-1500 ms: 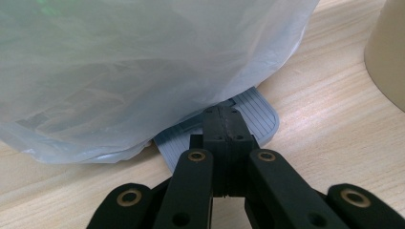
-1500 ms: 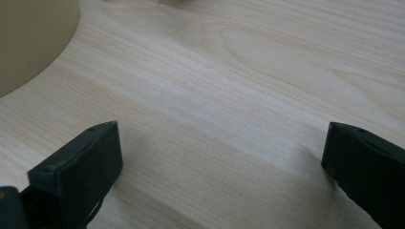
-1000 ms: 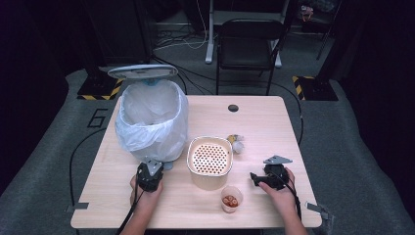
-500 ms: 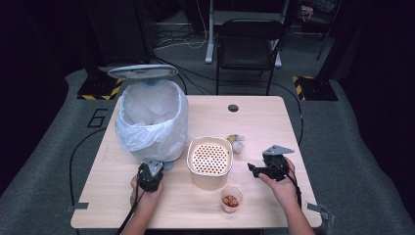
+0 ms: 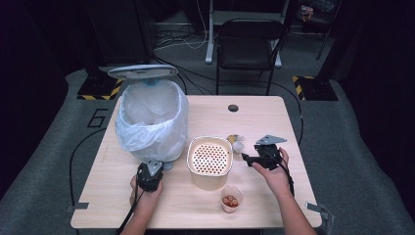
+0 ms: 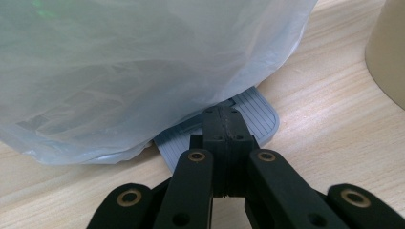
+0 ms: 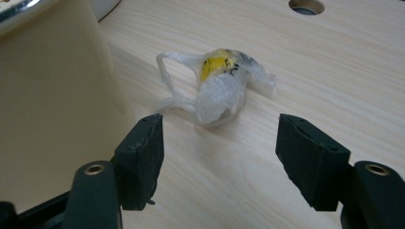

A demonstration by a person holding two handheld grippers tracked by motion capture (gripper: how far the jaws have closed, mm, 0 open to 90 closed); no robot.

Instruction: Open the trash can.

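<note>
Both forearms are bare, no sleeves. Each black tool (image 5: 149,175) has matte jaws with brass-ringed screw holes; a black cable trails from each, and a grey three-cornered plate (image 5: 269,140) tops the right tool (image 5: 248,158).

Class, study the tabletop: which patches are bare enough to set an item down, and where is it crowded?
Bare wood lies at the far right, around the round hole, and along the left edge beside the lined bin. The middle is crowded: beige perforated container, crumpled wrapper, small cup, and both claws close by.
</note>
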